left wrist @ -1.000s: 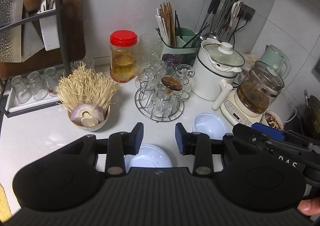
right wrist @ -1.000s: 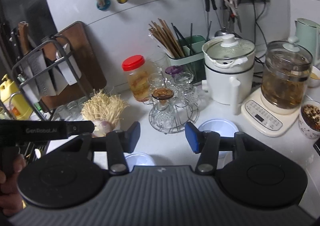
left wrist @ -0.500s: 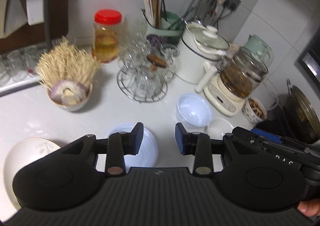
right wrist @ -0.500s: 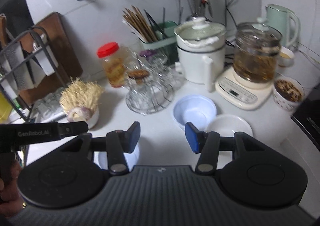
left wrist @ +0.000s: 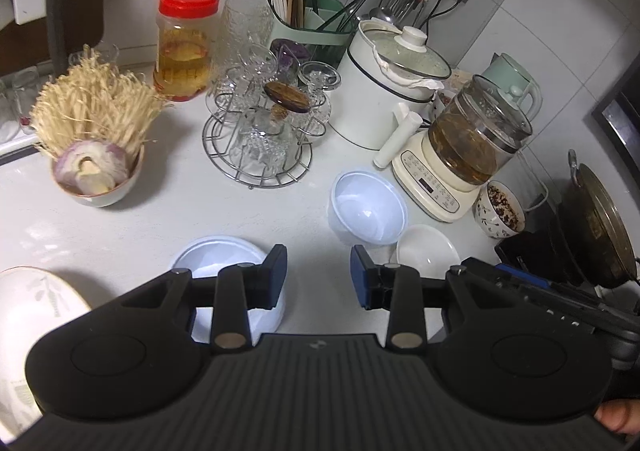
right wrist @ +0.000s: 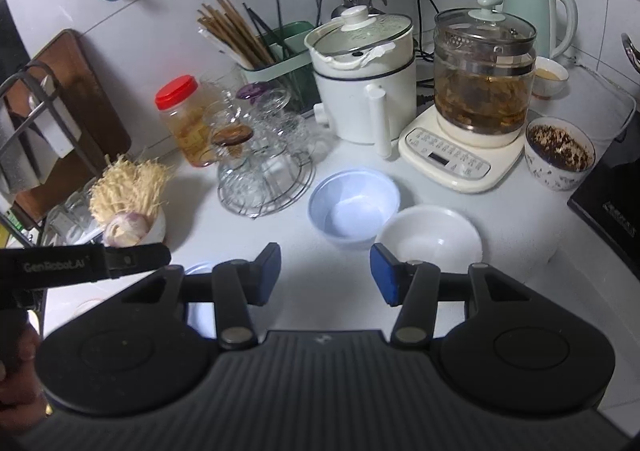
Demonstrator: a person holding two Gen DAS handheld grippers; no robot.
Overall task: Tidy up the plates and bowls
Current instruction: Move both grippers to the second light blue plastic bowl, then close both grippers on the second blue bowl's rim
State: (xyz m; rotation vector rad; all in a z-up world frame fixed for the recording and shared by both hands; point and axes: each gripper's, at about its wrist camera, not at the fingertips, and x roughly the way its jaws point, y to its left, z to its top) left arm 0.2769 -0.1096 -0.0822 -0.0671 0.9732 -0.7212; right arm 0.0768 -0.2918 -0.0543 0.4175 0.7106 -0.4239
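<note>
The white counter (left wrist: 120,235) was crowded. My left gripper (left wrist: 318,276) and right gripper (right wrist: 325,274) hung open and empty. Three bowls sat mouth-up: lower left (left wrist: 216,263), centre (left wrist: 368,207), and centre right (right wrist: 430,237). Since the earlier frame, a plate (left wrist: 28,303) appeared at lower left.

We see bare counter strip (left wrist: 224,219) running between wire glass rack (left wrist: 256,155) and near white bowl (left wrist: 224,263); passage open there. Pale blue bowl (right wrist: 354,207) and shallow white bowl (right wrist: 430,237) sit touching, blocking right-centre. Behind them white cooker (right wrist: 364,91) and tea kettle base (right wrist: 460,155) form wall. Enoki bowl (left wrist: 96,171) crowds left; patterned plate (left wrist: 36,303) fills near-left corner. Grain bowl (right wrist: 558,159) and black stove edge (right wrist: 608,199) close right side.
</note>
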